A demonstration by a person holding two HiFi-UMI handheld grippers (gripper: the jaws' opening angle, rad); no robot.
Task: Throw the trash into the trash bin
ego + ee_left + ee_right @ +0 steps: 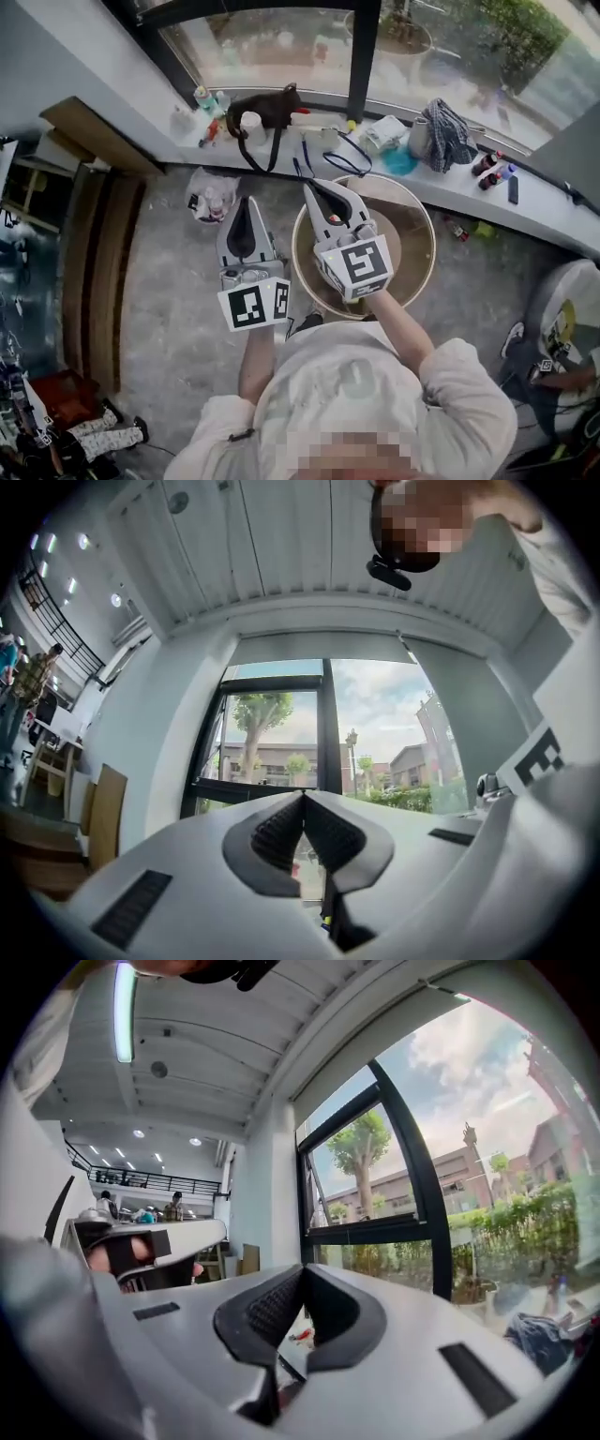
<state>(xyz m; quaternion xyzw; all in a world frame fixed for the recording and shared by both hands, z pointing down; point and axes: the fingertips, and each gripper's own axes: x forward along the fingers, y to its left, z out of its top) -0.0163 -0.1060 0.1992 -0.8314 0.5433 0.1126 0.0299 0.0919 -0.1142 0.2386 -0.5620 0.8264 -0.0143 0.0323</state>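
In the head view both grippers are held up level in front of the person's chest, pointing at the window. My left gripper point(246, 201) is shut with nothing between its jaws; in the left gripper view its pads point(281, 832) meet at the tip. My right gripper point(312, 186) is shut and empty too, its pads point(277, 1307) touching in the right gripper view. It hangs over the left rim of a round tan trash bin point(419, 246) on the floor. A crumpled clear plastic bag point(211, 193) lies on the floor left of the bin, below the ledge.
A long window ledge point(539, 208) carries a black bag point(267, 109), bottles point(208, 101), a white roll point(419, 137) and a striped cloth point(448, 131). Wooden boards point(98, 272) lean at the left. Bags and gear point(562, 319) lie at the right.
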